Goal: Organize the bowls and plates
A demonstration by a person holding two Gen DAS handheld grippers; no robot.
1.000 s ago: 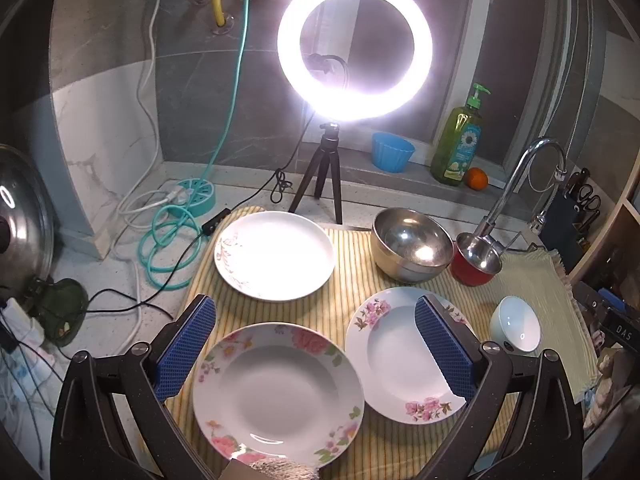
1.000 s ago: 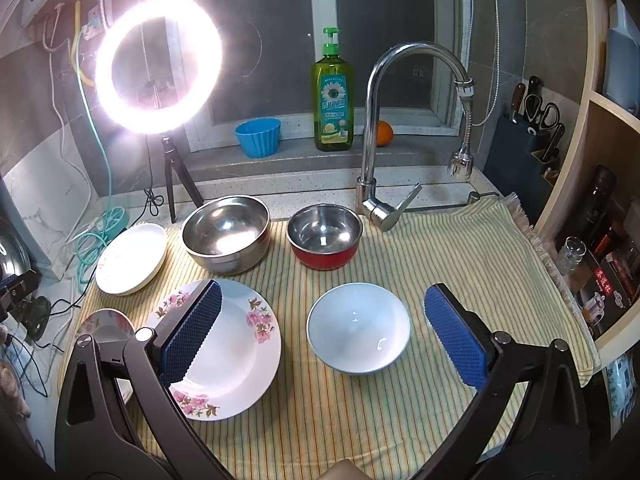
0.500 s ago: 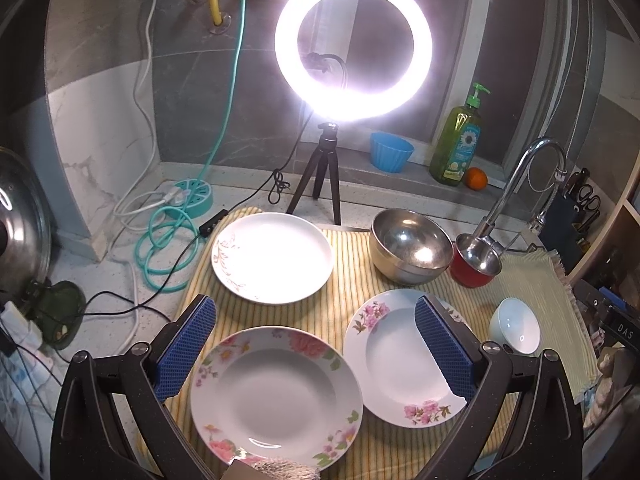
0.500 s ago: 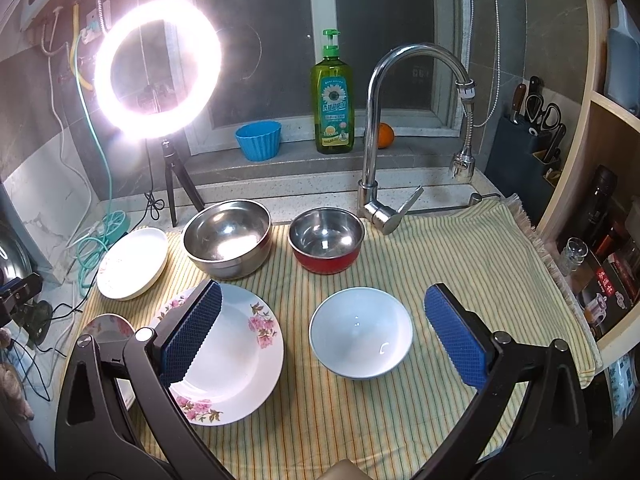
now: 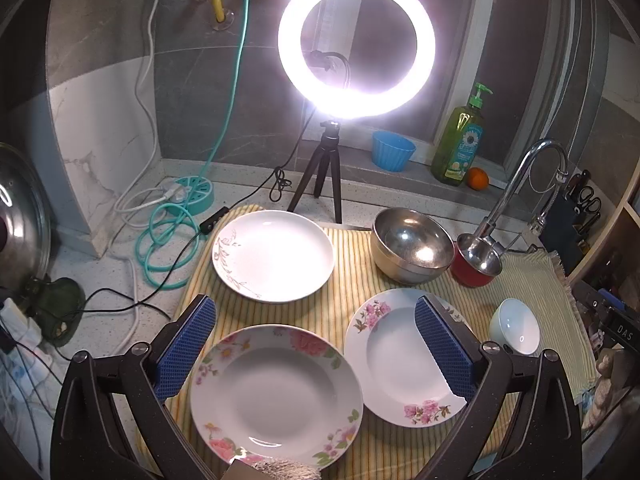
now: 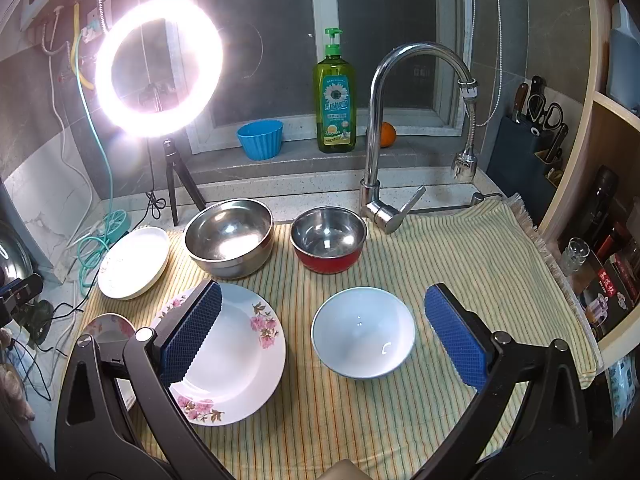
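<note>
Three plates and three bowls spread singly over the striped cloth [image 6: 460,248], none stacked yet. Looks like the opening step: choosing a first piece.

Left gripper [image 5: 316,344] held above the near left corner of the cloth, jaws wide apart and empty, framing the rose plate [image 5: 276,396] at that corner. Just beside it toward the right, touching or nearly so, the pink-blossom plate [image 5: 396,356]; toward the far left corner, the leaf-pattern plate [image 5: 274,254].

Right gripper [image 6: 320,336] also spread wide and empty, poised over the white bowl [image 6: 363,338] near the middle of the cloth. Along the far edge, the big steel bowl [image 6: 230,238] and the red-sided bowl [image 6: 328,238] side by side, near the tap [image 6: 384,128].

Next move probably: lower one jaw under a plate rim, or pinch the white bowl's wall, then nest like with like. Thin glazed rims call for a firm, level pinch to avoid slipping.
</note>
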